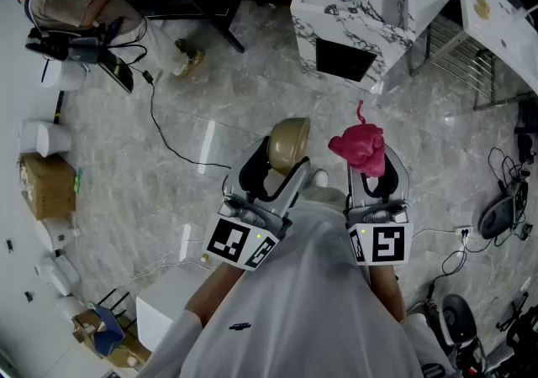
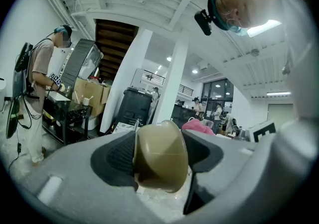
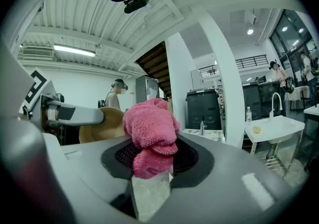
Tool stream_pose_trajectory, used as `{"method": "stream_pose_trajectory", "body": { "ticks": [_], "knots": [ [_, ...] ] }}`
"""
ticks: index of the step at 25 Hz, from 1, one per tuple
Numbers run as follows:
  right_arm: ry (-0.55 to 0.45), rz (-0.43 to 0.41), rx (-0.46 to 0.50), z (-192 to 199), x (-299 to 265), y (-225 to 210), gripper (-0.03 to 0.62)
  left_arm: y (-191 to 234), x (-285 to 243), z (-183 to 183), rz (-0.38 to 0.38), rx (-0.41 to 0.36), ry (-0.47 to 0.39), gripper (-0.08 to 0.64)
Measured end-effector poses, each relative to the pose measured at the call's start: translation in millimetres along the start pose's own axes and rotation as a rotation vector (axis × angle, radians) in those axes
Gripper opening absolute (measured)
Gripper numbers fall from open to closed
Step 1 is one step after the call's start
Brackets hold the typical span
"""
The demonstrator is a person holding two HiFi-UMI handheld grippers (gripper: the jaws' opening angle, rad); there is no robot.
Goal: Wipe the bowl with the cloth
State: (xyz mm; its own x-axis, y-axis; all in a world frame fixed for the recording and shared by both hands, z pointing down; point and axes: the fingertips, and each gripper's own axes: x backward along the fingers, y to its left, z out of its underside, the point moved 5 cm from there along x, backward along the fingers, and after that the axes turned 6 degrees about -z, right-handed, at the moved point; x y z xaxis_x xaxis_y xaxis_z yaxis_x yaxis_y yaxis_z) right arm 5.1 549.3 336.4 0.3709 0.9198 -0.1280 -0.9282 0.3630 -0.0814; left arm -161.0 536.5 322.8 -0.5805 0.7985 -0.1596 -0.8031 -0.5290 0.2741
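A tan bowl [image 1: 288, 143] is held up in the air, edge-on between the jaws of my left gripper [image 1: 277, 168], which is shut on its rim. In the left gripper view the bowl [image 2: 160, 156] fills the gap between the black pads. My right gripper [image 1: 367, 173] is shut on a bunched pink cloth [image 1: 359, 148], which sticks up above the jaws. In the right gripper view the cloth [image 3: 150, 136] is pinched in the jaws, with the bowl [image 3: 101, 124] a short way to its left. Bowl and cloth are apart.
Below lies a grey marble floor [image 1: 151, 175]. A marble-topped counter with a sink [image 1: 357, 7] stands ahead. A person [image 1: 71, 7] works at a dark table at the far left. Cardboard boxes [image 1: 46, 187] and cables [image 1: 504, 175] line the sides.
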Motion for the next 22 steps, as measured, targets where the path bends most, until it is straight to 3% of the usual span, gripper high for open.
{"method": "stream_pose_trajectory", "body": {
  "ticks": [8,15,22],
  "knots": [
    [-0.007,-0.002,-0.006,3,8,-8,0.155,-9,-5,1,0.006,-0.01,-0.008,0.287],
    [-0.026,-0.022,-0.088,3,16,-29,0.161,-19,-15,2,0.008,0.0,-0.015,0.287],
    [-0.016,-0.007,-0.073,1,9,-46,0.161,-9,-38,-1,0.011,0.013,-0.014,0.287]
  ]
}}
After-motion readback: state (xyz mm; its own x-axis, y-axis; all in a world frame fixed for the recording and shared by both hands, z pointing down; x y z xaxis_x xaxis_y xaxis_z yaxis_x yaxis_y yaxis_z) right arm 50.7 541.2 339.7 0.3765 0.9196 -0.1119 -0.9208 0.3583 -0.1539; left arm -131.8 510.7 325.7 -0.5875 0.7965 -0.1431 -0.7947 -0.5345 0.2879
